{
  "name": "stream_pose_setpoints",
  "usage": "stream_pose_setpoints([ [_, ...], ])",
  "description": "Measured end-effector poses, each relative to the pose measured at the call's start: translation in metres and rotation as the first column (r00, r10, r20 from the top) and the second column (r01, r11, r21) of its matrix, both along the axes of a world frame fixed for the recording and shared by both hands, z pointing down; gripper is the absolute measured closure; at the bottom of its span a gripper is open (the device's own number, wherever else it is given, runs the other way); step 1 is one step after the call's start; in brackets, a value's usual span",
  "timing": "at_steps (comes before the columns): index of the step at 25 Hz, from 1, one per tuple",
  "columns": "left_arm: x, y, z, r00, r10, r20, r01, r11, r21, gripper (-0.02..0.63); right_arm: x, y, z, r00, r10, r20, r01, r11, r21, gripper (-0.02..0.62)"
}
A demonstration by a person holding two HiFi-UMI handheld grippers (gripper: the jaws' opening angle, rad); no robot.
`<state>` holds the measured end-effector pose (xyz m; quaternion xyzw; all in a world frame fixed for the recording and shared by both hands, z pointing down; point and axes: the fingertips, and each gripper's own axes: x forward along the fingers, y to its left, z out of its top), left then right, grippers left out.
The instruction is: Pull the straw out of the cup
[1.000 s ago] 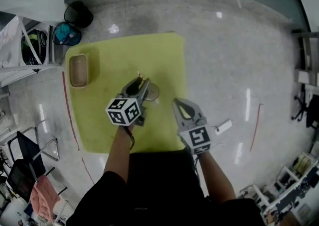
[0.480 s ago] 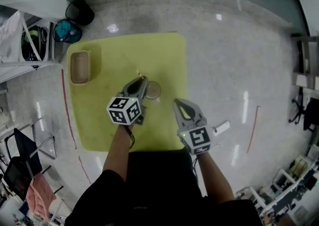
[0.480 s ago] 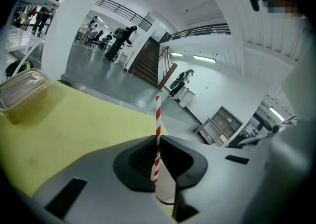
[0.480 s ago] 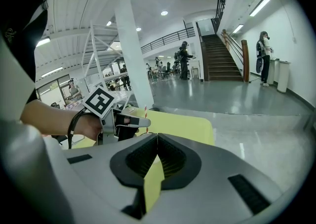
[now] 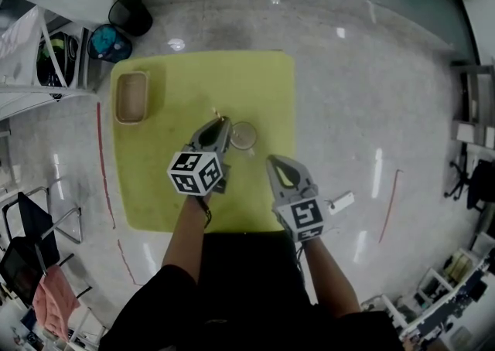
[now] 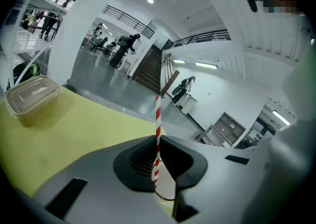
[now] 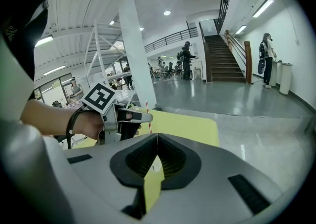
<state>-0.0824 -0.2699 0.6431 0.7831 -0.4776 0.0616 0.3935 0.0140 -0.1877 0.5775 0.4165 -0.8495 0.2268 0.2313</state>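
Because the jaws of the left gripper were pressed together on the thin red-and-white striped straw, with most of its length standing above them, the pull looked best made straight up along the straw's own line. It wanted to be slow, so that the straw would neither bend nor tip the cup. The clear round cup stood on the yellow table just beneath and beyond those jaws, its rim showing through the gap under them. Whether the straw's lower end was clear of it could not be told. The left hand held its gripper tilted gently down toward the cup. The right gripper hung beside it, nearer the person, jaws closed on nothing and tilted down likewise.
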Motion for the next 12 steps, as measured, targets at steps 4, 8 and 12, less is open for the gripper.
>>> stream_pose_setpoints([
  [4,-0.008,0.001,-0.021,1.0,-0.022,0.013,0.022,0.998,0.063,0.546,-0.007,0.006,-0.005,1.0,-0.004,-0.007,0.005,1.0,0.015,0.578],
  [8,-0.014,0.006,-0.037,0.999,-0.042,0.009,0.041,0.994,0.098,0.546,-0.013,0.014,-0.012,1.0,-0.008,-0.013,0.008,1.0,0.024,0.578],
  [12,-0.018,0.012,-0.048,0.998,-0.06,-0.005,0.06,0.992,0.112,0.546,-0.016,0.02,-0.018,0.999,-0.012,-0.038,0.013,0.999,0.034,0.578],
])
